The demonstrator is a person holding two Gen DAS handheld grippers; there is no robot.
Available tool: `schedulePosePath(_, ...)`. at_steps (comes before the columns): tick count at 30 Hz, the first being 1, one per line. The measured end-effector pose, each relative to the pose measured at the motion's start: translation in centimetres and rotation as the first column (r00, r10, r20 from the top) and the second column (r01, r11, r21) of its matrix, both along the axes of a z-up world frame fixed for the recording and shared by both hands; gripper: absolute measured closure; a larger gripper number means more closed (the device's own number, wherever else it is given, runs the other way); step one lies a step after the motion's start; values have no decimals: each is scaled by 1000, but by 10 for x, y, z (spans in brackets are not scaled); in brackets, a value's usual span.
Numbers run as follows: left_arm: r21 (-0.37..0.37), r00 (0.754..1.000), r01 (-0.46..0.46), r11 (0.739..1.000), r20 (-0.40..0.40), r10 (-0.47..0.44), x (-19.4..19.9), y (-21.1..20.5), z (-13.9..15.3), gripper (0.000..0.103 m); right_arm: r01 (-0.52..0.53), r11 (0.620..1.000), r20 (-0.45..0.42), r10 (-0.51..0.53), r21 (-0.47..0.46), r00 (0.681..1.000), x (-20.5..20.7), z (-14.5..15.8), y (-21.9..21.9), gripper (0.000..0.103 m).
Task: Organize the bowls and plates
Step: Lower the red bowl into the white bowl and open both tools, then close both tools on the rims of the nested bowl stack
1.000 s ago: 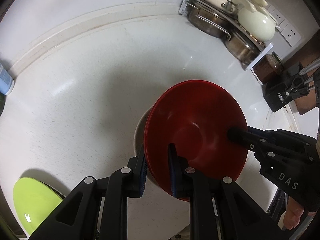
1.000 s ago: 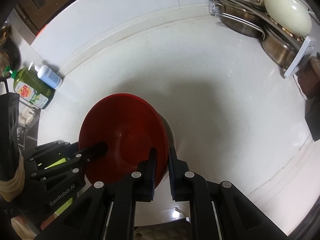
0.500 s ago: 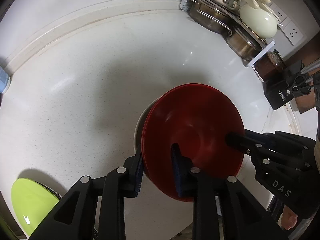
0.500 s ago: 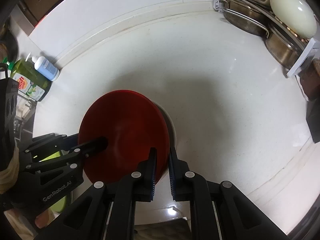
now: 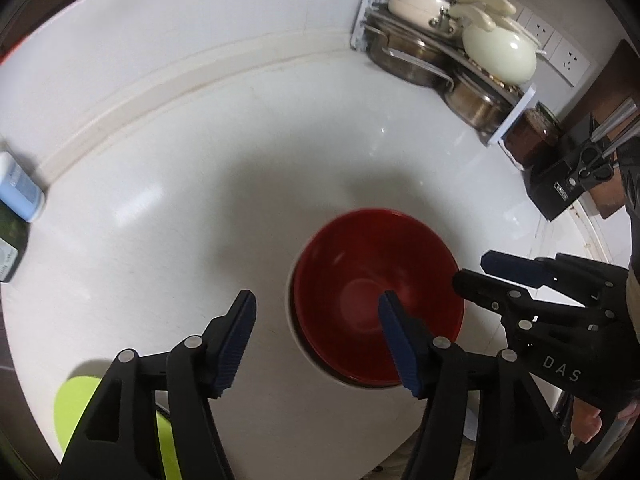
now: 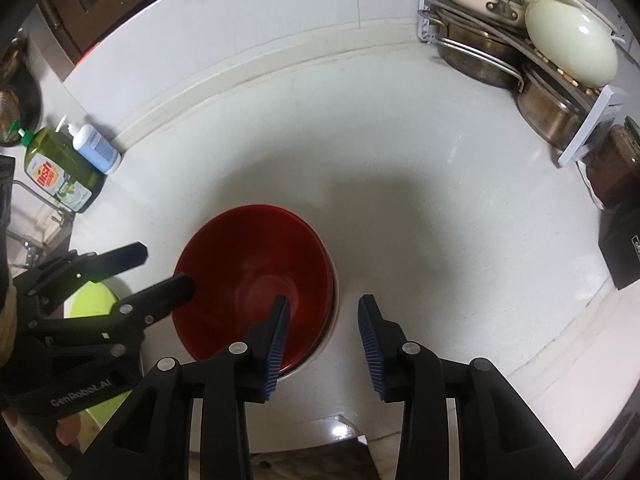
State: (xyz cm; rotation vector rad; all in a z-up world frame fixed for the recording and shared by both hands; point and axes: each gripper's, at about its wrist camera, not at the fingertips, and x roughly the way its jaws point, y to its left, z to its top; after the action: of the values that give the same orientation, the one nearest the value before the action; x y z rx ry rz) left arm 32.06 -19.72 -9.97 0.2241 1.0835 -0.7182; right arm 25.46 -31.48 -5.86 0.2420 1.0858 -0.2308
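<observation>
A red bowl sits nested in a white bowl, of which only a thin rim shows. My left gripper is open above the bowl's left edge, one finger over the red inside and one over the counter, holding nothing. My right gripper is open the same way over the bowl's right edge. Each one shows in the other's view, with its jaws apart: the right gripper and the left gripper. A lime-green plate lies at the near left, partly hidden by the left gripper.
A rack of steel pots with a cream lid fills the far right corner, beside a dark jar and a black knife block. Two soap bottles stand at the far left. The counter's front edge is close below.
Both grippers were shut on the red bowl's rim and have opened and let it go. The bowl now rests level in the white bowl, and both grippers have drawn back.
</observation>
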Motion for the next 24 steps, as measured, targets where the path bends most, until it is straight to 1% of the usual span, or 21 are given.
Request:
schedulePosePath(3, -1, 999, -15, 1000, 48, 15, 0, 4, 7, 34, 5, 1000, 17, -5, -11, 1000, 0, 3, 2, 66)
schedulePosePath(4, 0, 998, -19, 1000, 59, 19, 0, 5, 8, 34, 8, 1000, 22, -8, -12, 1000, 0, 4, 3, 64)
schedulePosePath(6, 3, 997, -26, 1000, 70, 26, 1, 6, 9, 32, 11, 1000, 31, -11, -12, 999, 0, 5, 3, 61)
schedulePosePath(9, 15, 997, -39, 999, 72, 38, 4, 6, 6, 31, 24, 1000, 34, -24, -1, 999, 1, 3, 1, 61)
schedulePosePath(15, 70, 999, -37, 997, 35, 35, 10, 3, -12, 32, 63, 997, -17, -63, 46, 998, 7, -12, -5, 61)
schedulePosePath(18, 98, 1000, -3, 995, -6, 4, 15, -2, -21, 32, 97, 993, -55, -93, 69, 994, 13, -21, -16, 61)
schedulePosePath(19, 105, 1000, 9, 994, -20, -7, 17, -3, -23, 32, 99, 991, -69, -93, 85, 993, 16, -24, -20, 61)
schedulePosePath(24, 159, 996, 67, 985, -71, -56, 26, -16, -34, 34, 95, 990, -141, -79, 106, 987, 28, -36, -27, 61)
